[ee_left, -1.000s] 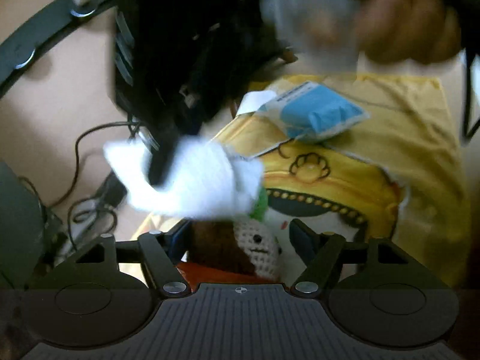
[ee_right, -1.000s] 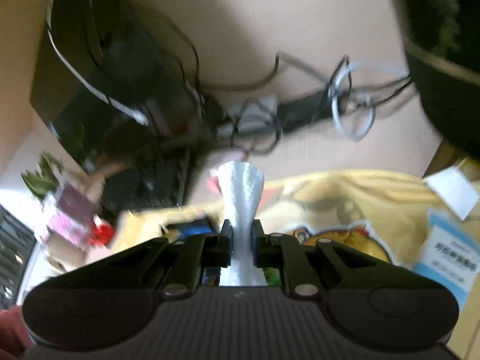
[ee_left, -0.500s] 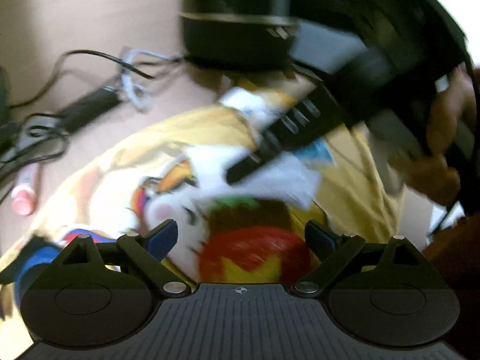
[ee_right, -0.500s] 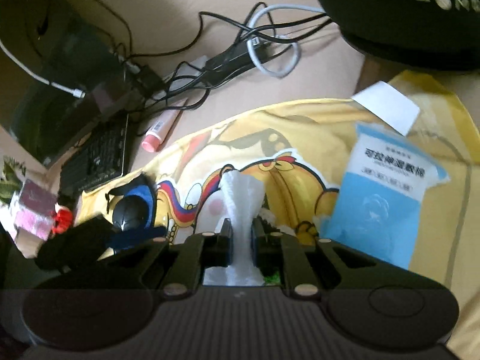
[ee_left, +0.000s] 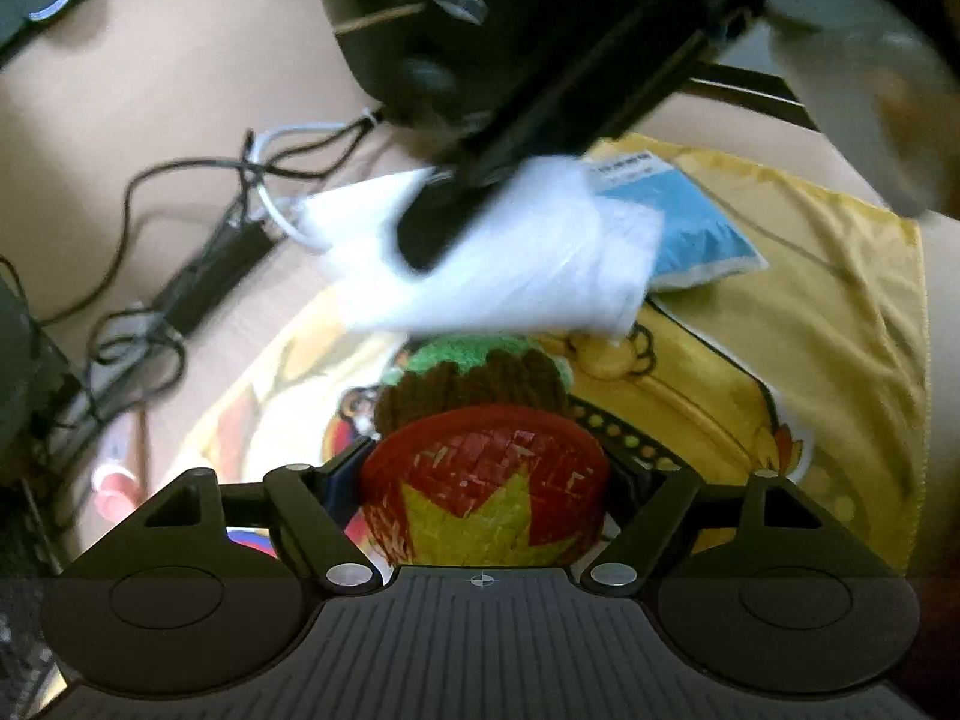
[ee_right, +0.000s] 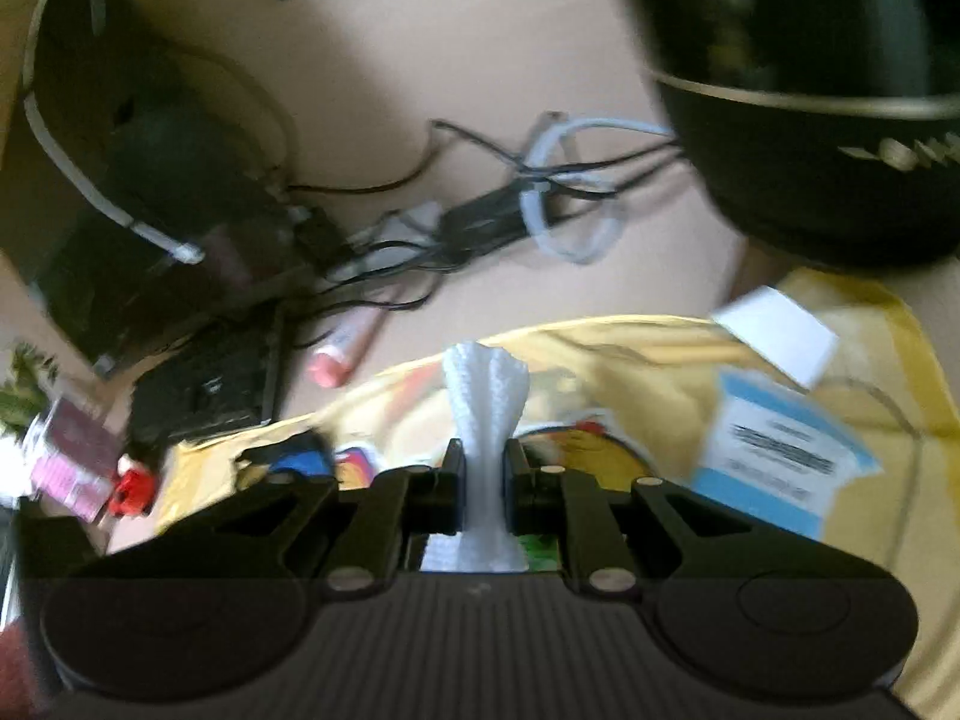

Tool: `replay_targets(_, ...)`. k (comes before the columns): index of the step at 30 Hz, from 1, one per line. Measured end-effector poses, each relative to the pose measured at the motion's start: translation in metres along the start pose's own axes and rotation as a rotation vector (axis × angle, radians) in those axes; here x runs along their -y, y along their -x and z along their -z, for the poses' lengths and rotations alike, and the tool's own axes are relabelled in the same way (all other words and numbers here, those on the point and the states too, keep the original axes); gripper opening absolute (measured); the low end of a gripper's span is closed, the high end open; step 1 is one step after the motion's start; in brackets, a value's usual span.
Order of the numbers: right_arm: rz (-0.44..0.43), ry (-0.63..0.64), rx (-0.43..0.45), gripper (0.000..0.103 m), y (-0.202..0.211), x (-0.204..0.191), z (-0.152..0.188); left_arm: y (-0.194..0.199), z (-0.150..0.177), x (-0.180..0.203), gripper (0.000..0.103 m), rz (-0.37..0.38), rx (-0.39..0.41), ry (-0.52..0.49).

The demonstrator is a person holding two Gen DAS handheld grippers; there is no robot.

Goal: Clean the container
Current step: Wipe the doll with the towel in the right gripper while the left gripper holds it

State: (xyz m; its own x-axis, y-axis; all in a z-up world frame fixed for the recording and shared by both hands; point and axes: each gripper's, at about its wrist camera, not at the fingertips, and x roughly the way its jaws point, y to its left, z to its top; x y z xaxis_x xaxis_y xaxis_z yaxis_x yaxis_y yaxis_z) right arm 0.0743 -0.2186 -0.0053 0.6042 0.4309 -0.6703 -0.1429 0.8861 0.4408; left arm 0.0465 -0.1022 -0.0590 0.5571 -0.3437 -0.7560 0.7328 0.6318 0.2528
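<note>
My left gripper (ee_left: 483,480) is shut on a round red container (ee_left: 486,492) with a yellow star pattern; a brown and green crocheted toy (ee_left: 474,381) sits at its far end. My right gripper (ee_right: 485,468) is shut on a white tissue (ee_right: 486,402), bunched between its jaws. In the left wrist view the right gripper's black finger (ee_left: 480,204) holds that tissue (ee_left: 510,258) just above the container, blurred by motion.
A yellow printed cloth (ee_left: 780,324) covers the desk under both grippers. A blue tissue pack (ee_left: 684,234) and a white paper slip (ee_right: 774,342) lie on it. Tangled cables (ee_right: 510,216), a pink tube (ee_right: 342,354), a keyboard (ee_right: 210,378) and a black speaker (ee_right: 828,168) lie behind.
The right gripper with the tissue has swung back to the left over the container's top. The left gripper's view has tilted, and the container now sits closer between its jaws.
</note>
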Motion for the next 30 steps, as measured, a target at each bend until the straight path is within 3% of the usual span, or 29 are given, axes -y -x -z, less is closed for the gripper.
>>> replay_targets(4, -0.030, 0.143, -0.070, 0.014, -0.015, -0.028, 0.019, 0.005, 0.007, -0.003, 0.086, 0.013, -0.016, 0.031)
replay_targets(7, -0.037, 0.090, -0.077, 0.014, -0.019, -0.017, 0.019, 0.016, 0.014, -0.012, 0.094, 0.048, -0.024, 0.107)
replay_targets(13, 0.056, -0.005, -0.081, 0.014, -0.022, 0.021, 0.010, 0.039, 0.026, -0.030, 0.094, 0.115, 0.006, 0.259)
replay_targets(17, 0.142, 0.027, -0.080, 0.014, -0.022, 0.027, 0.012, 0.040, 0.030, -0.039, 0.094, 0.134, 0.003, 0.331)
replay_targets(22, 0.000, 0.017, -0.060, 0.014, -0.004, 0.006, 0.010, 0.031, 0.031, -0.040, 0.094, 0.151, -0.039, 0.363)
replay_targets(25, -0.077, 0.088, -0.046, 0.014, 0.006, -0.020, 0.009, 0.029, 0.031, -0.039, 0.095, 0.146, -0.047, 0.351)
replay_targets(30, -0.056, 0.212, -0.101, 0.014, -0.005, -0.042, 0.023, 0.031, 0.032, -0.035, 0.097, 0.146, -0.056, 0.338)
